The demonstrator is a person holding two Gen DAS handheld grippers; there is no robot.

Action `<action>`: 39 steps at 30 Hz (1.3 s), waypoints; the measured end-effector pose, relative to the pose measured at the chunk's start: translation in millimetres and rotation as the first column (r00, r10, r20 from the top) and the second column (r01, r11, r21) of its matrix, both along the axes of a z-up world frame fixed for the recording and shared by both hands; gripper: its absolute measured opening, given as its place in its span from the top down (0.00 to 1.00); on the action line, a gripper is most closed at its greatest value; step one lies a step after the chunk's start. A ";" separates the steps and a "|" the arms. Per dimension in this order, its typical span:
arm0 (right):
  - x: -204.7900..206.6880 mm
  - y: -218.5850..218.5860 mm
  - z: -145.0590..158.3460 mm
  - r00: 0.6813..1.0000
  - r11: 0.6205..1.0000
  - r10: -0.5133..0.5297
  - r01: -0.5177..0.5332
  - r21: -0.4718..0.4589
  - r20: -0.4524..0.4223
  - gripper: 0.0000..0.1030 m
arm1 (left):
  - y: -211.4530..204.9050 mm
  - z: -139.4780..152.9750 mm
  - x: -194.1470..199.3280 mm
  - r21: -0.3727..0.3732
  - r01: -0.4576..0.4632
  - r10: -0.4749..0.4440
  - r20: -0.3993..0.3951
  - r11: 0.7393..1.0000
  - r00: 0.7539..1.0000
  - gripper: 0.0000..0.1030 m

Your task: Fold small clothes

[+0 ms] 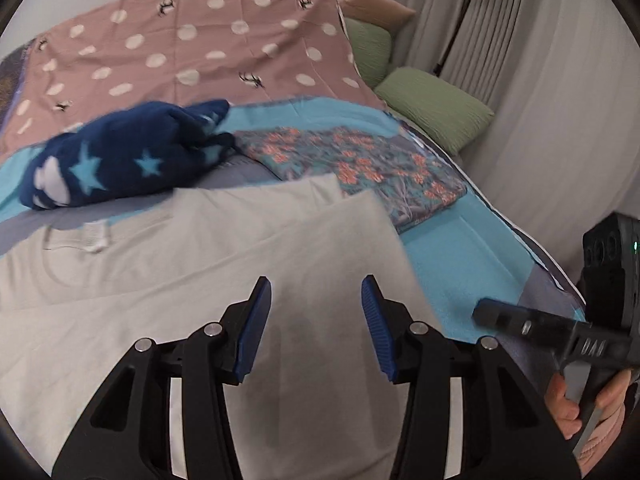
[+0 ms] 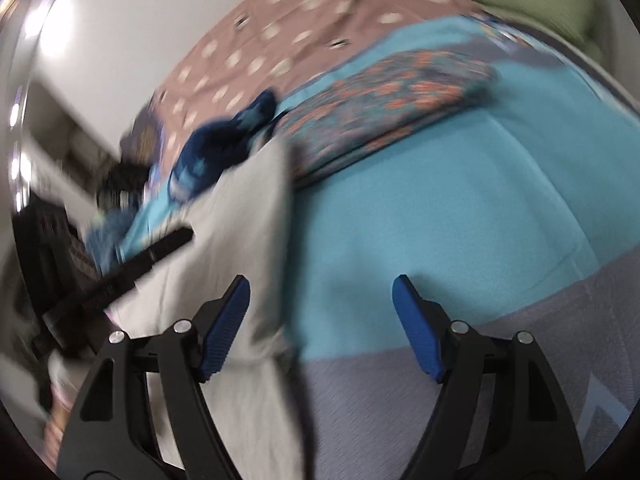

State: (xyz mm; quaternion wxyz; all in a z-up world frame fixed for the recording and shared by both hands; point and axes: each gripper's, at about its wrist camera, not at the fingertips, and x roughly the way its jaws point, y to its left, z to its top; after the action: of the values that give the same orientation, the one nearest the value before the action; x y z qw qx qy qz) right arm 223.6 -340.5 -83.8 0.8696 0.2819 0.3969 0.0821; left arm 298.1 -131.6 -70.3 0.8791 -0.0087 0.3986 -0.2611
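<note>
Grey shirt (image 1: 200, 264) lies flat under both seemingly empty, parted tongs.

A pale grey shirt (image 1: 208, 248), a navy garment (image 1: 120, 164) with light-blue stars, an orange-flowered teal cloth (image 1: 360, 164) and a white-dotted pink sheet (image 1: 180, 48) are being shown.

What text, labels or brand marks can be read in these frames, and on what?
"DAN" or similar: embossed letters on the right gripper's black body, seen from the left wrist; blurred, reading uncertain.
White neck tag on the grey shirt: print too small and blurred to read.
Right wrist view: motion-blurred, no readable text.
</note>
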 end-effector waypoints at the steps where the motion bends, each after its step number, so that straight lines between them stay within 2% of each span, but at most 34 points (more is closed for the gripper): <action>1: 7.2 -7.4 1.5 1.000 0.999 -0.026 0.026 0.020 -0.009 0.28 | -1.6 -8.6 4.0 -0.016 0.005 -0.005 -0.030 1.000 1.000 0.53; 3: 26.7 -23.8 5.5 0.996 0.995 -0.085 0.085 0.046 -0.014 0.26 | 1.5 -31.4 7.3 -0.064 0.001 -0.006 -0.078 0.998 0.997 0.53; 4: 36.4 -30.9 6.8 0.994 0.992 -0.110 0.111 0.052 -0.019 0.22 | 9.0 -29.6 7.9 -0.118 0.002 -0.012 -0.085 0.993 0.996 0.53; 5: 48.7 -39.0 6.9 0.991 0.989 -0.133 0.135 0.059 -0.028 0.20 | 20.0 -28.3 8.6 -0.196 -0.013 -0.007 -0.101 0.981 0.995 0.53; 7: 79.1 -58.9 -1.5 0.980 0.979 -0.181 0.187 0.079 -0.087 0.20 | 33.9 -37.3 12.5 -0.301 -0.036 -0.010 -0.152 0.953 0.988 0.55; 9: 97.1 -80.1 -10.0 0.963 0.947 -0.253 0.266 0.180 -0.094 0.19 | 38.6 -39.5 15.6 -0.341 -0.056 -0.006 -0.177 0.938 0.984 0.60; 11: 109.9 -92.6 -15.1 0.945 0.905 -0.313 0.326 0.274 -0.094 0.21 | 33.9 -38.5 11.6 -0.325 -0.049 -0.005 -0.165 0.944 0.986 0.60; 12: 116.0 -93.2 -16.1 0.945 0.900 -0.315 0.328 0.288 -0.090 0.30 | 31.8 -36.6 10.1 -0.308 -0.044 -0.005 -0.157 0.950 0.988 0.60; 13: 122.9 -91.8 -16.1 0.946 0.907 -0.309 0.325 0.267 -0.102 0.77 | 27.4 -35.6 7.9 -0.291 -0.037 -0.007 -0.148 0.956 0.989 0.60; 14: 129.3 -89.8 -14.4 0.946 0.917 -0.304 0.323 0.235 -0.117 0.88 | 27.0 -34.5 8.9 -0.282 -0.034 -0.008 -0.145 0.959 0.989 0.59; 16: 136.2 -91.4 -0.7 0.947 0.927 -0.307 0.320 0.195 -0.094 0.90 | 30.8 -33.6 9.5 -0.282 -0.032 -0.009 -0.146 0.959 0.989 0.59; 17: 140.9 -93.7 9.1 0.951 0.937 -0.302 0.309 0.160 -0.067 0.90 | 31.9 -33.9 9.7 -0.288 -0.033 -0.010 -0.149 0.957 0.989 0.59; 19: 156.5 -98.7 32.0 0.955 0.955 -0.296 0.296 -0.004 -0.006 0.90 | 32.7 -34.7 11.6 -0.291 -0.034 -0.011 -0.151 0.956 0.988 0.60; 21: 172.6 -102.3 33.6 0.960 0.954 -0.276 0.268 -0.131 -0.040 0.88 | 31.1 -35.3 13.6 -0.285 -0.033 -0.010 -0.149 0.958 0.989 0.59; 22: 174.2 -105.0 31.4 0.956 0.947 -0.289 0.277 -0.162 -0.058 0.88 | 30.7 -35.2 13.3 -0.285 -0.033 -0.010 -0.149 0.958 0.989 0.59; 24: 173.6 -109.1 28.0 0.950 0.944 -0.302 0.287 -0.161 -0.078 0.86 | 31.6 -36.1 14.7 -0.286 -0.034 -0.010 -0.150 0.958 0.989 0.59; 25: 170.7 -107.6 28.2 0.944 0.935 -0.320 0.300 -0.188 -0.084 0.77 | 31.4 -36.0 14.6 -0.284 -0.033 -0.010 -0.149 0.958 0.989 0.59; 26: 165.4 -105.2 29.1 0.931 0.917 -0.355 0.328 -0.229 -0.087 0.58 | 31.3 -35.0 13.0 -0.279 -0.034 -0.007 -0.145 0.960 0.989 0.59; 28: 143.0 -94.0 40.3 0.889 0.839 -0.457 0.425 -0.338 -0.015 0.40 | 29.3 -31.3 12.1 -0.261 -0.031 -0.003 -0.128 0.965 0.992 0.59; 29: 128.6 -81.4 50.7 0.896 0.831 -0.440 0.431 -0.353 0.060 0.40 | 26.4 -27.7 12.5 -0.250 -0.024 -0.005 -0.113 0.968 0.994 0.59; 32: 108.0 -44.9 68.4 0.949 0.875 -0.275 0.312 -0.369 0.151 0.43 | 12.8 -12.5 12.8 -0.220 0.033 -0.044 -0.042 0.975 0.998 0.58; 33: 104.9 -26.6 71.0 0.975 0.909 -0.168 0.210 -0.360 0.144 0.43 | 3.7 -6.6 15.9 -0.185 0.048 -0.052 -0.018 0.982 0.998 0.55; 35: 109.2 -4.7 65.6 0.997 0.947 -0.026 0.048 -0.317 0.072 0.46 | -17.4 1.3 26.0 -0.108 0.086 -0.085 0.009 0.990 0.996 0.47; 37: 106.4 4.1 59.7 0.998 0.965 0.005 0.011 -0.263 0.060 0.47 | -40.1 5.3 41.2 -0.039 0.118 -0.118 0.012 0.992 0.993 0.46; 39: 105.9 7.3 49.2 0.999 0.966 0.002 0.008 -0.258 0.039 0.50 | -60.8 5.6 55.1 0.038 0.134 -0.134 0.002 0.990 0.991 0.44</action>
State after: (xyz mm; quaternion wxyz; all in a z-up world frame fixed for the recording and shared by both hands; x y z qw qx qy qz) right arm 329.4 -333.2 -34.6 0.9067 0.1653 0.3866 0.0340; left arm 353.2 -192.3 -64.7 0.8606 0.0354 0.4011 -0.3119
